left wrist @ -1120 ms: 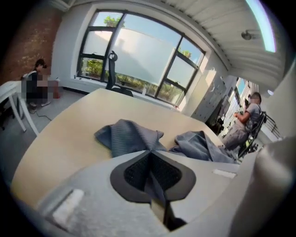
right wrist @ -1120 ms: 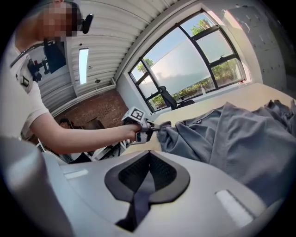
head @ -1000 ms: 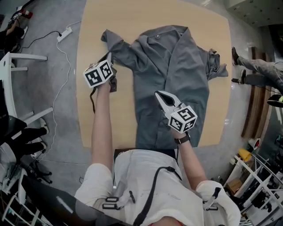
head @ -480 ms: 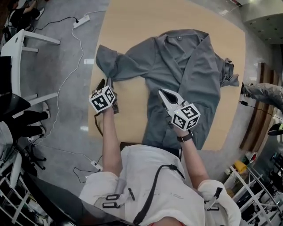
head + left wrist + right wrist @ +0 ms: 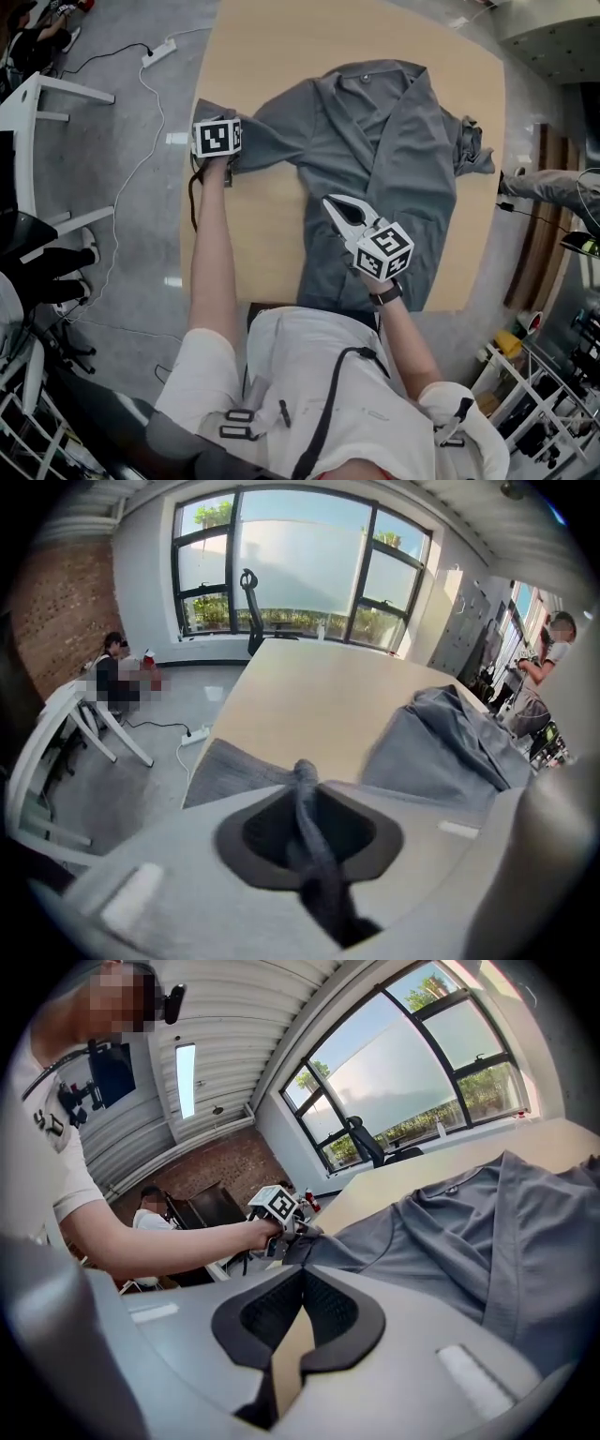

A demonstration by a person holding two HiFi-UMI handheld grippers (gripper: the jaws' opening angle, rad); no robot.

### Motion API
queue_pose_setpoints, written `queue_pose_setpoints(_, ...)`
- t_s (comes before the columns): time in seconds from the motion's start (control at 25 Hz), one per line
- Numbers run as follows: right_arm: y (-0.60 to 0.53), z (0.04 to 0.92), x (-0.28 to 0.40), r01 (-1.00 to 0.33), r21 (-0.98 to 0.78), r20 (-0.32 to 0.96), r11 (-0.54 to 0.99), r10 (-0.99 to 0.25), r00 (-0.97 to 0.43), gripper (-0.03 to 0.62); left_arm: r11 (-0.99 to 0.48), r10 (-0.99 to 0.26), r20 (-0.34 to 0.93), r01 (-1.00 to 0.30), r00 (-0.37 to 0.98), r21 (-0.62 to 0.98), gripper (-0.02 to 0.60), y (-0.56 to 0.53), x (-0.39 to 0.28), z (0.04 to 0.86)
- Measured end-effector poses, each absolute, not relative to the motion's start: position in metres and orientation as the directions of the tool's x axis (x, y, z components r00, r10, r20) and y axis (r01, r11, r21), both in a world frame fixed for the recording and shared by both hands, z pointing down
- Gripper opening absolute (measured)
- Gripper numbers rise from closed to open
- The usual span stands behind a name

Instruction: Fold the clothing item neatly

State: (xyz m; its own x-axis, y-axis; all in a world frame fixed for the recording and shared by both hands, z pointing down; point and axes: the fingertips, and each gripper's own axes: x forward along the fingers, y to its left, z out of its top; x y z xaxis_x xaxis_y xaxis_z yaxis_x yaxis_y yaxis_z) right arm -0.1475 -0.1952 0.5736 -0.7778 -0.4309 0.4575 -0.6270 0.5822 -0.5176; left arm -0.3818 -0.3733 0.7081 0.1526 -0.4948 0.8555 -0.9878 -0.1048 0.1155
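Note:
A grey button shirt (image 5: 394,159) lies face up and spread out on the wooden table (image 5: 272,244). Its left sleeve (image 5: 267,141) stretches toward the table's left edge. My left gripper (image 5: 223,131) is down on that sleeve near the cuff. Its jaws have just been opening, and a raised ridge of sleeve cloth (image 5: 302,785) runs loose between them. My right gripper (image 5: 331,202) hovers shut over the shirt's lower front with nothing in it. The right gripper view shows the left gripper (image 5: 279,1206) at the sleeve and the shirt (image 5: 469,1232) beyond.
A white frame (image 5: 47,94), a power strip (image 5: 157,49) and a cable lie on the floor left of the table. A person's legs (image 5: 553,187) show at the right. Shelving (image 5: 534,375) stands at the lower right. Another person (image 5: 112,672) sits far off.
Half a second ago my left gripper was back near the table's front edge, clear of the sleeve. It has since moved forward and down onto the sleeve. The right gripper has shifted only a little.

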Motion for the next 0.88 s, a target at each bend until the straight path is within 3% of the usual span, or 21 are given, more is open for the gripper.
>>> queue_pose_setpoints(0.04, -0.193, 0.575, -0.144, -0.634, -0.513, 0.466, 0.58, -0.432, -0.772, -0.003, -0.091, -0.511, 0.849, -0.991, 0.133, 0.1, 0.015, -0.375, -0.388, 0.707)
queue_pose_setpoints(0.12, -0.186, 0.579, -0.132, -0.658, -0.497, 0.494, 0.565, -0.439, -0.751, -0.003, -0.003, -0.609, 0.784, -0.988, 0.125, 0.154, 0.012, -0.371, -0.404, 0.69)
queue_pose_setpoints(0.2, -0.181, 0.584, -0.124, -0.679, -0.487, 0.518, 0.55, -0.444, -0.731, -0.003, 0.136, -0.761, 0.638, -0.931, 0.121, 0.339, 0.012, -0.356, -0.431, 0.66)
queue_pose_setpoints(0.32, -0.178, 0.586, -0.123, -0.678, -0.493, 0.52, 0.546, -0.44, -0.732, -0.003, 0.318, -0.883, 0.469, -0.771, -0.028, 0.552, 0.012, -0.302, -0.489, 0.63)
queue_pose_setpoints(0.44, -0.178, 0.584, -0.132, -0.661, -0.491, 0.51, 0.567, -0.428, -0.746, -0.003, 0.444, -0.858, 0.491, -0.693, -0.148, 0.568, 0.012, -0.235, -0.526, 0.643)
queue_pose_setpoints(0.6, -0.177, 0.579, -0.152, -0.628, -0.494, 0.492, 0.601, -0.401, -0.772, -0.003, 0.545, -0.79, 0.588, -0.636, -0.172, 0.546, 0.012, -0.175, -0.533, 0.682)
queue_pose_setpoints(0.72, -0.173, 0.577, -0.165, -0.605, -0.497, 0.483, 0.622, -0.381, -0.788, -0.003, 0.561, -0.786, 0.596, -0.591, -0.163, 0.579, 0.012, -0.163, -0.529, 0.692)
queue_pose_setpoints(0.88, -0.174, 0.569, -0.169, -0.608, -0.51, 0.464, 0.608, -0.4, -0.79, -0.003, 0.483, -0.856, 0.495, -0.576, -0.152, 0.659, 0.012, -0.184, -0.526, 0.66)
